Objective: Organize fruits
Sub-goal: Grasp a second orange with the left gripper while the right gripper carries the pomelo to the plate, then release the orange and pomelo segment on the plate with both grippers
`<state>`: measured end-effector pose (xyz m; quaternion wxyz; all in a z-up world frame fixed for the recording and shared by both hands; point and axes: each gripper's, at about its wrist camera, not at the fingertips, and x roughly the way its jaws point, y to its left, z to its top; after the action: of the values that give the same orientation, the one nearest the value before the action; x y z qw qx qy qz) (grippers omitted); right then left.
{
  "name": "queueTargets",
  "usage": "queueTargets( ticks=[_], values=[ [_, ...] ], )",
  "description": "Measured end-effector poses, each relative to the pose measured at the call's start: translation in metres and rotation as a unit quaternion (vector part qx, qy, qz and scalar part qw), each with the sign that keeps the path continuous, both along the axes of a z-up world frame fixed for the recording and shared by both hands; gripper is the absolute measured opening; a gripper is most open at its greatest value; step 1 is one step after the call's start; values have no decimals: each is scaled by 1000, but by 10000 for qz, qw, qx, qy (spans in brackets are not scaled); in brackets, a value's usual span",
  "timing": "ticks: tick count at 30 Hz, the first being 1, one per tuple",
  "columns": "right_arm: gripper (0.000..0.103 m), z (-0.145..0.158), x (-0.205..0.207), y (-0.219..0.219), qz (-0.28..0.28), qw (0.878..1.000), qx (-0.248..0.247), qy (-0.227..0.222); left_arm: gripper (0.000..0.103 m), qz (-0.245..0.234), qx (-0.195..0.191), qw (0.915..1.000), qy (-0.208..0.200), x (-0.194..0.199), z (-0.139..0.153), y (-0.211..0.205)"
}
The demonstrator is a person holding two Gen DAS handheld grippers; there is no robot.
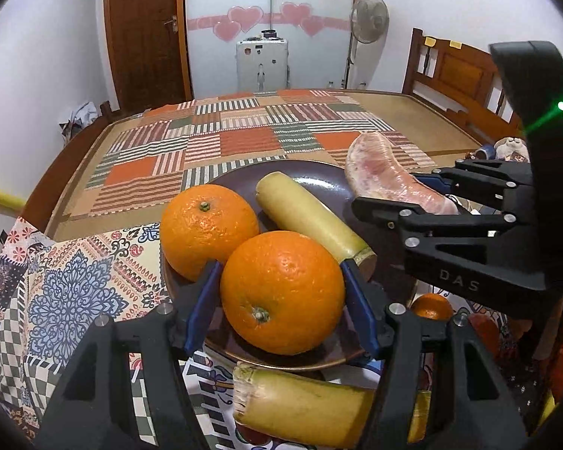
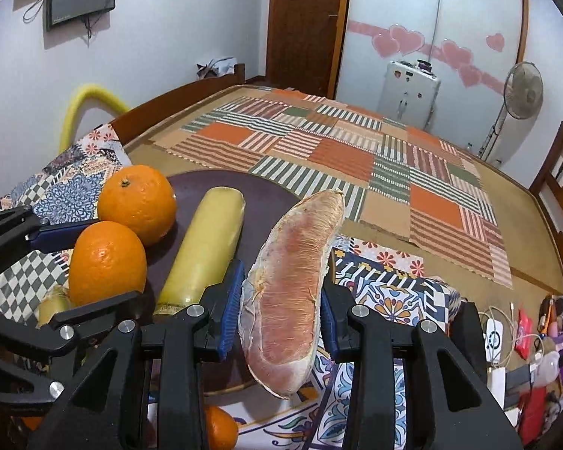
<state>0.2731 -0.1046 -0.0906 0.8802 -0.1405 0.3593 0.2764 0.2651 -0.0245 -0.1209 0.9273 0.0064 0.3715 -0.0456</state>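
A dark plate (image 1: 311,176) holds an orange (image 1: 208,230) and a yellow sugarcane piece (image 1: 307,221). My left gripper (image 1: 281,285) is shut on a second orange (image 1: 281,292) at the plate's near side. My right gripper (image 2: 281,292) is shut on a pink pomelo segment (image 2: 292,281) and holds it over the plate's right edge (image 2: 221,382); it shows in the left wrist view too (image 1: 390,176). In the right wrist view the plate's orange (image 2: 137,202), the held orange (image 2: 107,262) and the sugarcane (image 2: 206,247) lie to the left.
Another sugarcane piece (image 1: 304,405) lies on the patterned cloth (image 1: 75,292) in front of the plate. A small orange (image 1: 431,305) lies off the plate to the right, also seen low in the right wrist view (image 2: 219,427). A striped mat (image 1: 244,138) covers the table beyond.
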Motion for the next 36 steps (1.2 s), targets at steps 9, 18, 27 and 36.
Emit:
queueTargets(
  ticks=[9, 18, 27, 36],
  values=[
    [36, -5, 4, 5, 55, 9999, -67, 76, 65, -19, -72, 10000, -11, -2, -2, 1],
    [52, 10, -5, 0, -46, 9997, 13, -252, 66, -22, -156, 9998, -151, -12, 6, 6],
    [52, 34, -45, -16, -129, 9981, 138, -583, 66, 29, -128, 9988, -471, -45, 35, 14],
    [52, 45, -100, -26, -160, 9965, 451, -691, 73, 15, -52, 9979, -649, -93, 55, 16]
  ],
)
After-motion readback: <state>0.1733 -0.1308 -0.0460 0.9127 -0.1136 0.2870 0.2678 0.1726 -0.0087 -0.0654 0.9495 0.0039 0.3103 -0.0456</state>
